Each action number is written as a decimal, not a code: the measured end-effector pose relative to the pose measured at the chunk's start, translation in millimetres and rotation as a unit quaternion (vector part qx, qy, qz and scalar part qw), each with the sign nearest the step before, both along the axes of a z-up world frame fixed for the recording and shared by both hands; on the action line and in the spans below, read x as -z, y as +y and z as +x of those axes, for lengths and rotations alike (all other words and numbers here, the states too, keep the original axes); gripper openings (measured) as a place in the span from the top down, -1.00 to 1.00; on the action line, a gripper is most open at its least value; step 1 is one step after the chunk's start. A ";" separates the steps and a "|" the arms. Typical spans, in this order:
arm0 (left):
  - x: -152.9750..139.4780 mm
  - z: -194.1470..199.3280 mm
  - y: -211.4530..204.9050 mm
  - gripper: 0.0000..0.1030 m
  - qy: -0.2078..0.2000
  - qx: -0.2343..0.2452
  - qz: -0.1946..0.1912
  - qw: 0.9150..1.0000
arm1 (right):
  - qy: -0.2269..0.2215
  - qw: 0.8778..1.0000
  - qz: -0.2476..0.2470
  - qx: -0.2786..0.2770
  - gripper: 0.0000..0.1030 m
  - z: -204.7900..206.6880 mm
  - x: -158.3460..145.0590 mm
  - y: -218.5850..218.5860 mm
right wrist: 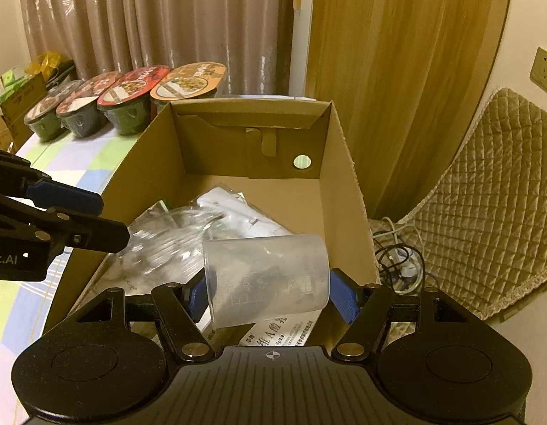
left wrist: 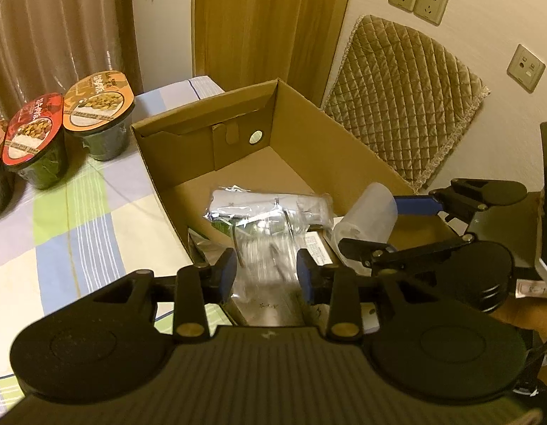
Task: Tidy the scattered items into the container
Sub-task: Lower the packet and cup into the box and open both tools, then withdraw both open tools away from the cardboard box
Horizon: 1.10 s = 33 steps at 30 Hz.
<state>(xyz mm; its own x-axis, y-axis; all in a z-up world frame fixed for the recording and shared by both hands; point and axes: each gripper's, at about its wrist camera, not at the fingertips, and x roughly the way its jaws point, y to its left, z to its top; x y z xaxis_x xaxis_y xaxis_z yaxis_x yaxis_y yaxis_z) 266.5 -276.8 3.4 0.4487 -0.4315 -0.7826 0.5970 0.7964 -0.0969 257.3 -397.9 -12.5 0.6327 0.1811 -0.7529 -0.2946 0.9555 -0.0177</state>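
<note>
Jaws of right gripper (right wrist: pixel 269 295) clamp measuring cup (right wrist: pixel 268 278).

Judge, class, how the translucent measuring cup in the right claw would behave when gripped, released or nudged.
The measuring cup is thin, cloudy plastic, so probably light and slightly springy under the right claw. Its smooth round wall might slip or roll once released. Held tilted above the cardboard box, it would likely land on its side.
</note>
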 end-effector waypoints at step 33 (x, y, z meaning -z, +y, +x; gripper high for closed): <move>-6.9 -6.9 40.1 0.35 -0.011 -0.047 -0.010 0.999 | -0.027 0.999 0.002 -0.023 -0.90 -7.3 -6.8 11.2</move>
